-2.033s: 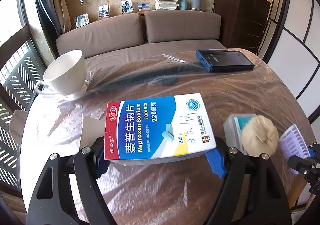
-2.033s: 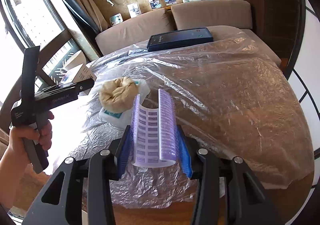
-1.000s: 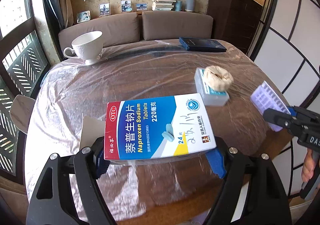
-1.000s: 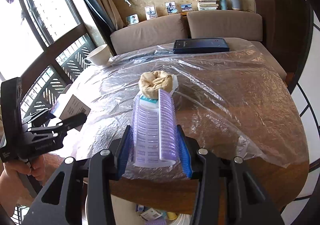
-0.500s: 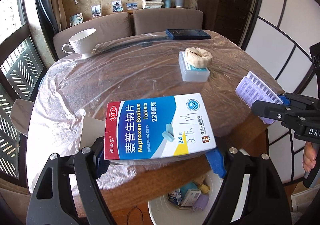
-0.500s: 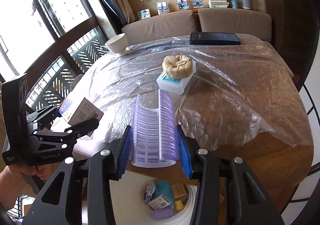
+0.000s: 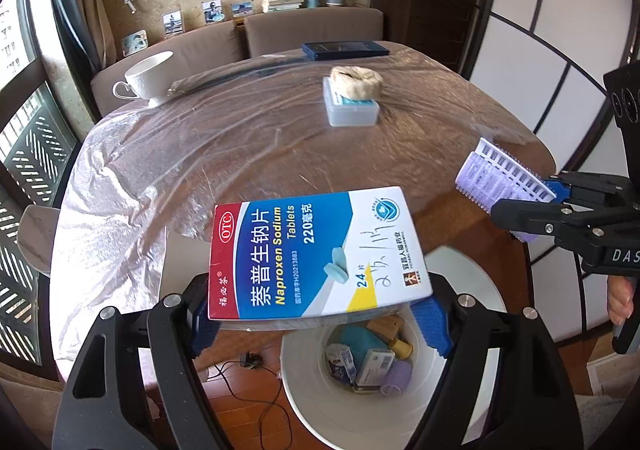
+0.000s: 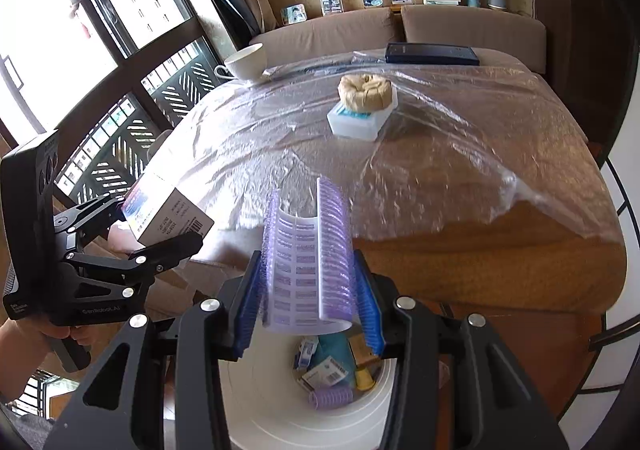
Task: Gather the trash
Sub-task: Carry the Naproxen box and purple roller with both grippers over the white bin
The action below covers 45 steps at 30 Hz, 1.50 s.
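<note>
Holding a flat red, blue and white cardboard medicine box [image 7: 316, 254] in the left gripper [image 7: 320, 320], blue pads clamped on its two short ends, face up and tilted, just above the near rim of the white round plastic trash bin [image 7: 472, 278]; seen from the right wrist, the same box [image 8: 168, 206] sticking out of the black fingers to the left of the bin [image 8: 248, 402]; gripping a curved purple and white plastic hair-roller piece [image 8: 306, 254] in the right gripper [image 8: 308, 300], blue pads pressed on both its sides, upright and directly above the bin's mouth; from the left wrist, that roller piece [image 7: 500, 182] showing to the right of the bin, above and beyond its far rim, pinched by the right gripper [image 7: 556, 190]; lying already inside the bin: a small purple roller, a teal packet, small printed cartons and a yellow item; beyond the bin, a brown rounded wooden table [image 7: 460, 218] draped in crinkled clear plastic film [image 7: 180, 154]; on the table farther from the bin, a beige round bun-like lump [image 7: 356, 82] resting on a pale rectangular plastic case [image 7: 352, 112]; farther still, a white china cup [image 7: 150, 76] to the left and a dark blue flat box [image 7: 344, 49] at the far edge, well apart from each other; behind the table, a brown sofa [image 7: 308, 30]
</note>
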### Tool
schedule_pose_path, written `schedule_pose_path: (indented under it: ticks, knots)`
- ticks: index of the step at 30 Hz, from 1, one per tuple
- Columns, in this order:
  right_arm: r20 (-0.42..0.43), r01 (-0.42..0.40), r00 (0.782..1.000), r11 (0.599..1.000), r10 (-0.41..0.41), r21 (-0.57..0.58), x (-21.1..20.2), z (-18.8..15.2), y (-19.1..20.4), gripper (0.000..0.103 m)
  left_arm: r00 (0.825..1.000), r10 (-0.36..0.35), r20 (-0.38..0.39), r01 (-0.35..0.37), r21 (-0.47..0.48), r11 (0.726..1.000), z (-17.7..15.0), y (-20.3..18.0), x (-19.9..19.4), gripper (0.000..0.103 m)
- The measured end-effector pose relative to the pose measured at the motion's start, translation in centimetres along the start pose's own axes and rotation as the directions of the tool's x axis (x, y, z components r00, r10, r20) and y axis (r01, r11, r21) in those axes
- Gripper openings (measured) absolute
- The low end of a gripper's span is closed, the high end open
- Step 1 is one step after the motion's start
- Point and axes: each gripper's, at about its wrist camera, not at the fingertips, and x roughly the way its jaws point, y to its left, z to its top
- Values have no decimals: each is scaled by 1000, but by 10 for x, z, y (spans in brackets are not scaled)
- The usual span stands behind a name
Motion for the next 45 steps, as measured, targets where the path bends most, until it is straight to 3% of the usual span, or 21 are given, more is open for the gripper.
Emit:
schedule_pose_path:
  ticks: [18,31,45]
  knots:
    - [-62,34,998,999,-33,14,-6,-42,8,42,995,-58,-76,65,99,993,-38,-31,-1,80]
    - [-123,51,991,998,-47,31,11,-63,6,42,983,-51,-177,76,136,988,-67,-41,22,80]
    - [-191,59,980,997,-51,40,36,-80,-2,42,971,-35,-238,70,141,987,-91,-43,52,80]
